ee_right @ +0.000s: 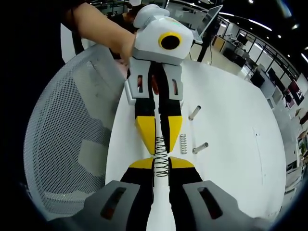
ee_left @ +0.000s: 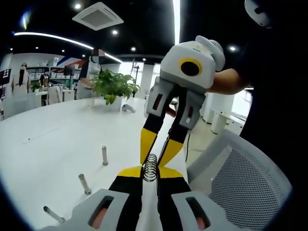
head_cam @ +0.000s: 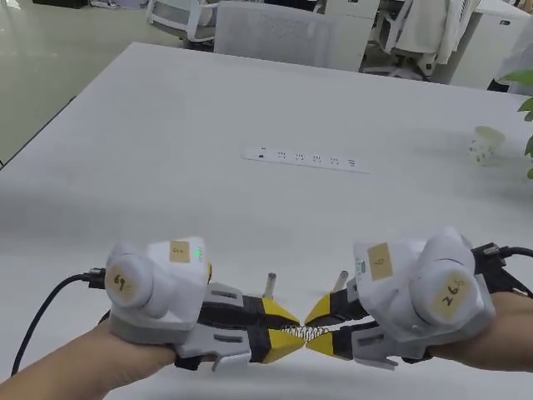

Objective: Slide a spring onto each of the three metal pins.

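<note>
A small metal spring [head_cam: 304,334] hangs between the two grippers, which meet tip to tip above the near edge of the white table [head_cam: 250,108]. My left gripper [head_cam: 293,331] is shut on one end of the spring [ee_left: 150,167], and my right gripper [head_cam: 315,329] is shut on the other end [ee_right: 162,160]. Two upright metal pins [head_cam: 269,285] [head_cam: 341,281] stand just behind the fingertips. The left gripper view shows three pins [ee_left: 104,155] [ee_left: 84,184] [ee_left: 53,214], all bare. A second spring [ee_right: 183,143] lies on the table between two pins [ee_right: 194,112] [ee_right: 200,147].
A white power strip [head_cam: 304,158] lies across the middle of the table. A paper cup [head_cam: 485,143] stands at the far right beside plant leaves [head_cam: 526,108]. A mesh office chair [ee_right: 72,139] sits below the table's near edge.
</note>
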Demonstrator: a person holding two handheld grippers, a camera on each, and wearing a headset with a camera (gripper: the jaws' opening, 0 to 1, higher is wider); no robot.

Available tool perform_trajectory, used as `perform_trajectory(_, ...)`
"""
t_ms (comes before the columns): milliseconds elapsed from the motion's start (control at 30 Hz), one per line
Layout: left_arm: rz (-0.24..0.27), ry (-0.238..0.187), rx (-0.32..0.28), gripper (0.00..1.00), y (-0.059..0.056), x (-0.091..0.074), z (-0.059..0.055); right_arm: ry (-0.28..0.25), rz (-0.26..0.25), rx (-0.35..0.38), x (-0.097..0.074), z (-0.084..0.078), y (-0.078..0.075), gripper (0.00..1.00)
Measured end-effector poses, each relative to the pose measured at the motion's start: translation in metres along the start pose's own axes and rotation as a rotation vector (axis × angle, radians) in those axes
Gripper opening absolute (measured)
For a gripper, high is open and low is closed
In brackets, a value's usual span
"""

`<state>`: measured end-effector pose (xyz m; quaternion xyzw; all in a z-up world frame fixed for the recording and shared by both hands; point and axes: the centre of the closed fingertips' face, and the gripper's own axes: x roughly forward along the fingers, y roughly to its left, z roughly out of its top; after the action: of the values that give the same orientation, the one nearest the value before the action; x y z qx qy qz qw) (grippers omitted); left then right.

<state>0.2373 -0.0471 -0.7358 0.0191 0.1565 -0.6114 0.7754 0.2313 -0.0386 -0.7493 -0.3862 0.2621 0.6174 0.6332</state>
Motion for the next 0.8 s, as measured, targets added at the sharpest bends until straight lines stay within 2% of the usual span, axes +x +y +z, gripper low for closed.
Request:
perform_trajectory(300,-0.006,0.004,0.002,0.02,-0.003,-0.001,0.001,-0.031,-0.012,-0.013,-0.003,0.000,0.001,0.09)
perform_trajectory(400,-0.004,0.004,0.004,0.02,-0.002,-0.002,0.002,-0.040,-0.016,0.008,-0.005,-0.004,0.000,0.17)
perform_trajectory(633,-0.013,0.008,0.004,0.02,-0.003,-0.003,0.001,-0.078,-0.020,0.075,-0.009,-0.011,-0.001,0.15)
perform_trajectory(800,-0.030,0.005,-0.001,0.02,-0.004,0.000,0.003,-0.079,-0.025,0.081,-0.006,-0.017,0.001,0.14)
